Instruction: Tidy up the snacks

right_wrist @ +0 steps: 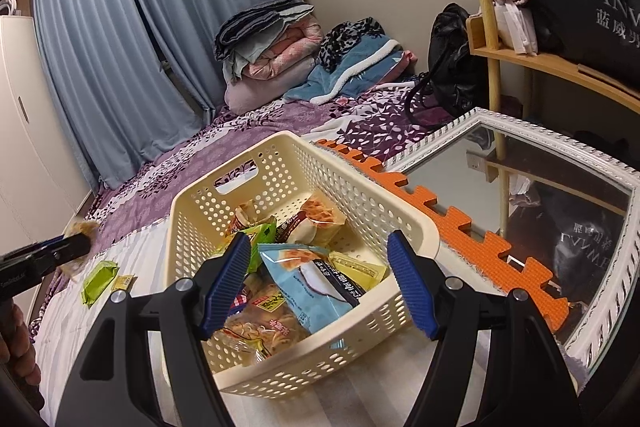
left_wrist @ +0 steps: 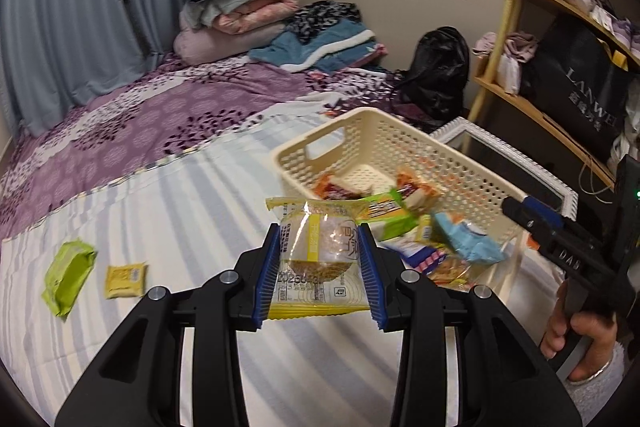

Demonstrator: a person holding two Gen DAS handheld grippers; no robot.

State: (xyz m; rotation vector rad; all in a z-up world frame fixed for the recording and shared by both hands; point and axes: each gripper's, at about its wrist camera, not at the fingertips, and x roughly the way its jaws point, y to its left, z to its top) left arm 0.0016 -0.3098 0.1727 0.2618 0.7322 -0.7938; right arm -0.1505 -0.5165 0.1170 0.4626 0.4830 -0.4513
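Your left tongs [left_wrist: 323, 259] pinch a yellow packet [left_wrist: 320, 267] flat by its sides, ready to drop into the basket [left_wrist: 384, 131] at one o'clock. Right tongs [right_wrist: 320, 283] hang spread and empty over the basket; two snacks [left_wrist: 68, 277] wait at nine o'clock.

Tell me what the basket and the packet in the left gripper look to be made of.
Basket: apparently rigid moulded plastic, cream, matte; punched holes and a cut-out handle.
Packet: thin glossy plastic film, part clear, with crimped ends; held by the left gripper.
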